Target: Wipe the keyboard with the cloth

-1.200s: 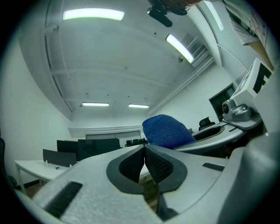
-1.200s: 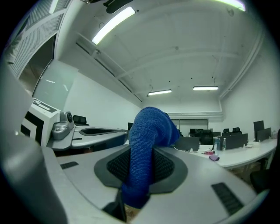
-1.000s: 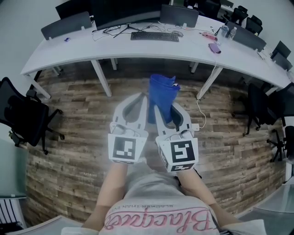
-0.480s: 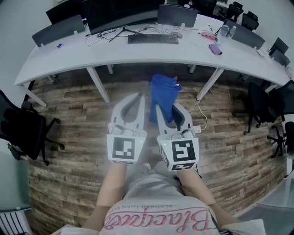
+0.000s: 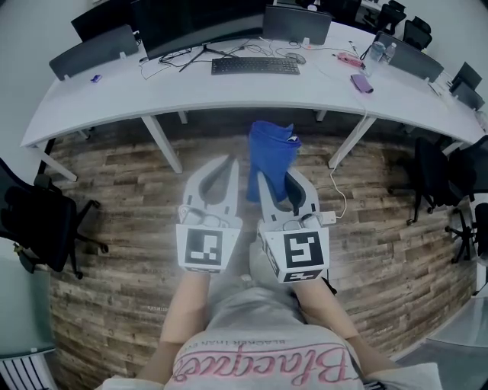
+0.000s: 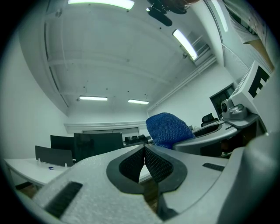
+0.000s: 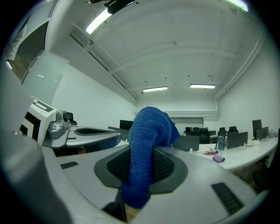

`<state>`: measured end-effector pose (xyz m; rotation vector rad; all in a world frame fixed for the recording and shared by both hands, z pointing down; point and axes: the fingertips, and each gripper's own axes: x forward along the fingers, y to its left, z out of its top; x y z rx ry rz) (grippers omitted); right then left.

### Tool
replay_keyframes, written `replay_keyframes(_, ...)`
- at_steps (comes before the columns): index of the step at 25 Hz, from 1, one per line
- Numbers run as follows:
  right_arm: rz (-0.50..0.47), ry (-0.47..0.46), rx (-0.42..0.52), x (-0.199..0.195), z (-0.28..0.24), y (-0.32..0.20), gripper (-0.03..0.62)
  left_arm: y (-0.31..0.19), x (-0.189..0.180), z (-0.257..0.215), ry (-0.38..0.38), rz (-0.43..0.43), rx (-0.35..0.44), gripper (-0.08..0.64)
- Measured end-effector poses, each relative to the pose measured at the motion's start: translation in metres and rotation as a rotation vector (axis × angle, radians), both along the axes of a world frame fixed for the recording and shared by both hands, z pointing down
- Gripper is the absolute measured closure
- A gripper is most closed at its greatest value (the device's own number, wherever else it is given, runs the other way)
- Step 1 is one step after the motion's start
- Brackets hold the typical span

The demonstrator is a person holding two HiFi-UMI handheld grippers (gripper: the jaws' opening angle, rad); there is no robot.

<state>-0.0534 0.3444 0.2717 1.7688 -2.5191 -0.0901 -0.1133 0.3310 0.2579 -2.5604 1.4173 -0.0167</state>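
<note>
2 grippers are held side by side above the wood floor (image 5: 114,190), with the curved white desk (image 5: 229,91) beyond their tips. The left gripper (image 5: 231,161) is closed, its pads (image 6: 154,164) meeting with nothing between them. The right gripper (image 5: 276,187) is clamped on the blue cloth (image 5: 271,156). The cloth passes between the jaws and stands out past their tips toward 12 o'clock, its top end folded over. In the left gripper view it shows at 1 o'clock from that gripper's tips.

The keyboard (image 5: 255,65) lies on the desk at 12 o'clock from the grippers, well apart from the cloth, in front of a dark monitor (image 5: 183,23). A black chair (image 5: 38,221) stands on the floor at 9 o'clock.
</note>
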Motion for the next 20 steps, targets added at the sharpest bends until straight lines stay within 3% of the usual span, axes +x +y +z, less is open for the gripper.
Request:
replay_keyframes(11,-0.026,-0.069,-0.074,0.016,0.019,-0.082,0.495,-0.077,0.019,0.010,-0.035,-0.003,-0.010,0.555)
replay_keyframes(20,-0.075,-0.074,-0.099,0.029,0.019,-0.169,0.495,-0.164,0.035,0.008,-0.054,-0.027,-0.012,0.555)
